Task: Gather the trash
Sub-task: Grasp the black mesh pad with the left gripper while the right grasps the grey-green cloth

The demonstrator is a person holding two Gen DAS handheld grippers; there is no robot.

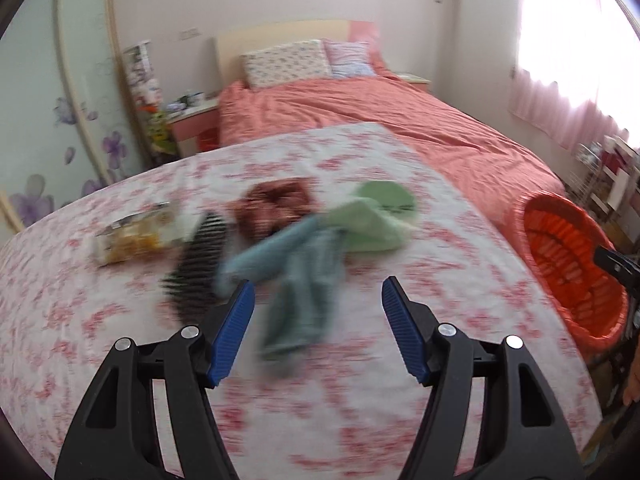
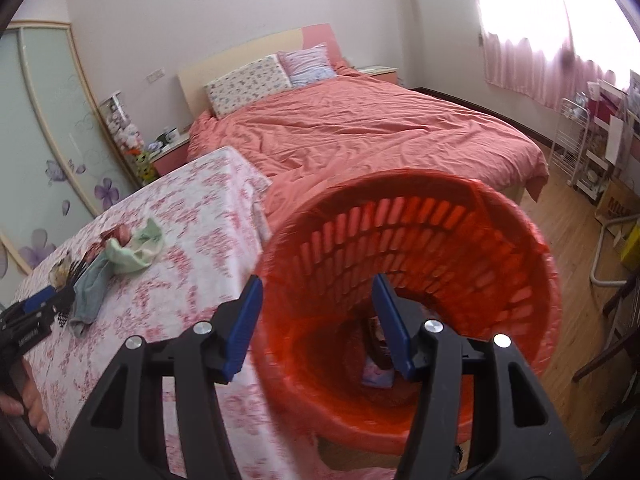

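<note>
Bedroom, daylight. Pale walls [image 2: 224, 4]. Bed [image 2: 372, 136] under a rumpled coral duvet, cream-and-pink headboard [image 2: 256, 50] against the far wall, two pillows: one floral [image 2: 248, 84], one striped [image 2: 310, 64]. Nightstand [image 2: 170, 154] on the bed's left side carries mugs and small clutter; a second nightstand [image 2: 380, 72] beyond the far side. Wardrobe [image 2: 60, 128] with frosted sliding doors and purple flower decals at left. Window [image 2: 532, 4] at right, blown out bright, behind sheer pink curtains [image 2: 532, 68]. Wooden plank floor [image 2: 568, 216]. White wire rack [image 2: 570, 144] near the window wall.
</note>
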